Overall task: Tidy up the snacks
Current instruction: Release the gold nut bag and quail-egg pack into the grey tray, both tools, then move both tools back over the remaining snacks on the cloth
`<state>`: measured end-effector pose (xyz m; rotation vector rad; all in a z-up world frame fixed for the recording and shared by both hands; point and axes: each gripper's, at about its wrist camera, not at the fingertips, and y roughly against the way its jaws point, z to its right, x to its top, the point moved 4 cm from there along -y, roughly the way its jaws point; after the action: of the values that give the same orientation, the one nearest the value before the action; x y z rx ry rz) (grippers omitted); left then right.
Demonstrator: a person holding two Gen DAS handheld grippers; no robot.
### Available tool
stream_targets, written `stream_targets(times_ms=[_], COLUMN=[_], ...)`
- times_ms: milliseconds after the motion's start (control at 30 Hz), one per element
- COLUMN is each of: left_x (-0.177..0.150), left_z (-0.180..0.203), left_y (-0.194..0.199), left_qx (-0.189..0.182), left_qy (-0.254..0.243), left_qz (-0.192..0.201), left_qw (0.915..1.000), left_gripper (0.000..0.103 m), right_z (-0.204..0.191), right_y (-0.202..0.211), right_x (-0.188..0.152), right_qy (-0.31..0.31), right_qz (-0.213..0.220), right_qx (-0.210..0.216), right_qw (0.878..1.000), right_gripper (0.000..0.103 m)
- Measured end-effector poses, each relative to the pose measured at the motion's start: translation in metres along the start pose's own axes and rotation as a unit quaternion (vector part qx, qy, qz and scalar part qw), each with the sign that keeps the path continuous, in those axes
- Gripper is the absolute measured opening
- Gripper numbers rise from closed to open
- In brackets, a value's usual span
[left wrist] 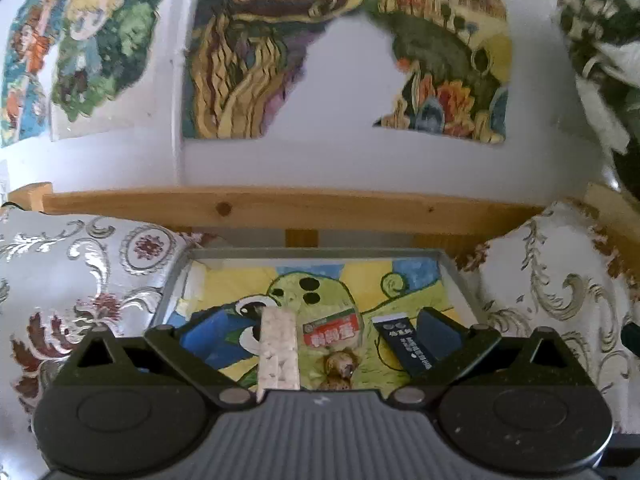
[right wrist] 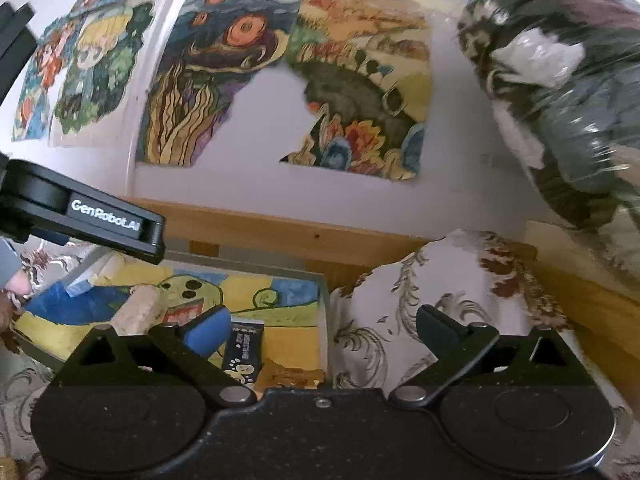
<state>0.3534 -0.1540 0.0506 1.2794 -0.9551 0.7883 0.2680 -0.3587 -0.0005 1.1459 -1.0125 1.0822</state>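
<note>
Snacks lie gathered inside the tray [left wrist: 454, 276]: a white bar [left wrist: 279, 350], a red packet [left wrist: 332, 330] beside it, a dark packet [left wrist: 406, 342] toward the tray's right wall. Left gripper [left wrist: 320, 332] and right gripper [right wrist: 320, 332] both hang spread and empty above the tray, probably ready to sort.

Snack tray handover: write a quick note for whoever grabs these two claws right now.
Left claw: open, empty, hovering over the tray.
Right claw: open, empty, over the tray's right edge and the patterned cushion.
In the tray: pale long snack pack, red-label packet, brown snack, dark packet.
Done: four snacks lie in the tray.
Left: they lie loosely, probably need lining up; nothing is gripped yet.
</note>
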Motion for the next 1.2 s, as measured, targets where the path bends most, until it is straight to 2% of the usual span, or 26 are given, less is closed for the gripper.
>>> stream_targets(times_ms=[200,433,933,1200], left_x=[-0.009,-0.028,-0.074,-0.093], left_z=[-0.006,-0.019,-0.055,-0.066], left_y=[0.034,0.072,0.142,0.17], left_qx=[0.005,0.01,0.03,0.026], left_qy=[0.018,0.028,0.028,0.019], left_qz=[0.022,0.047,0.031,0.027], left_qw=[0.9996,0.9985,0.9987,0.9991], left_gripper=[0.103,0.103,0.103,0.103], right_z=[0.005,0.013,-0.007,-0.015], right_y=[0.036,0.069,0.138,0.169], right_x=[0.005,0.007,-0.008,-0.021], right_qy=[-0.003,-0.064,-0.068,-0.072], right_qz=[0.024,0.009,-0.019,-0.044], right_qx=[-0.003,0.016,0.022,0.021], right_qw=[1.0,0.998,0.997,0.996], right_gripper=[0.102,0.102,0.102,0.102])
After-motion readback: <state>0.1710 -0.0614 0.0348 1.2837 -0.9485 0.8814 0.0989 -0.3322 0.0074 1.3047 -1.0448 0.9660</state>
